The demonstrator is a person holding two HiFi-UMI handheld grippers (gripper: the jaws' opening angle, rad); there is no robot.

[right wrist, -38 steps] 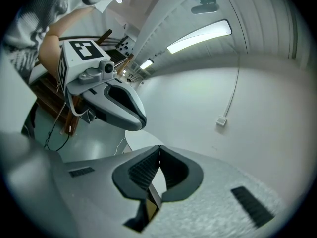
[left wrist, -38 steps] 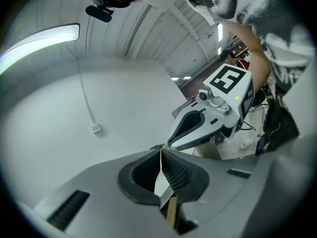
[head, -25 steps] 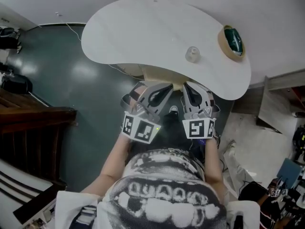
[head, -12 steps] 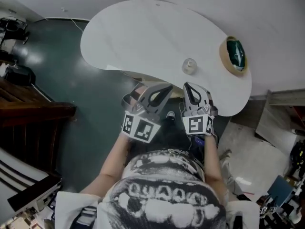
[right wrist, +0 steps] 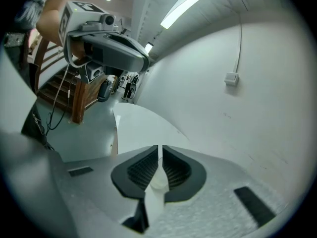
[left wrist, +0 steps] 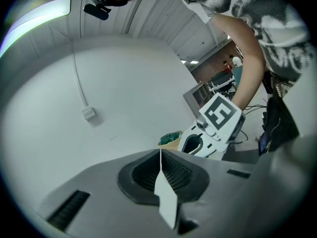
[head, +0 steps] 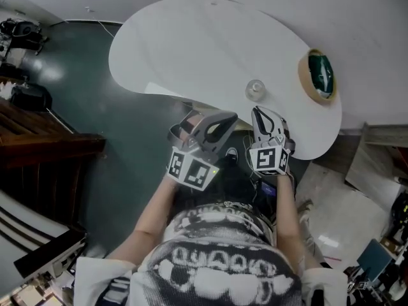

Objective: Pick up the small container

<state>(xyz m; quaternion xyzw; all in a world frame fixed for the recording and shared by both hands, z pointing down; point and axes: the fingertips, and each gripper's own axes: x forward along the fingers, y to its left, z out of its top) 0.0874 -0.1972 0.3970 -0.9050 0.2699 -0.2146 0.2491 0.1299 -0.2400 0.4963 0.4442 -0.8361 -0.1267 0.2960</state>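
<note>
the table (head: 191,43) top looks smooth and matt white. the small container (head: 255,89) is clear, glass or plastic, cannot tell which. the floor (head: 115,126) is dark teal and glossy, with pale glare. the stair rail (head: 51,152) is dark stained wood. the left gripper (left wrist: 160,153) and right gripper (right wrist: 159,150) have matt grey plastic shells, with black ribbed, rubbery pads (left wrist: 177,175). the shirt (head: 217,254) is printed cloth.

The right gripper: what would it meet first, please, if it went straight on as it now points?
Probably the small container on the white table, just ahead of the right gripper; depth is unclear.
</note>
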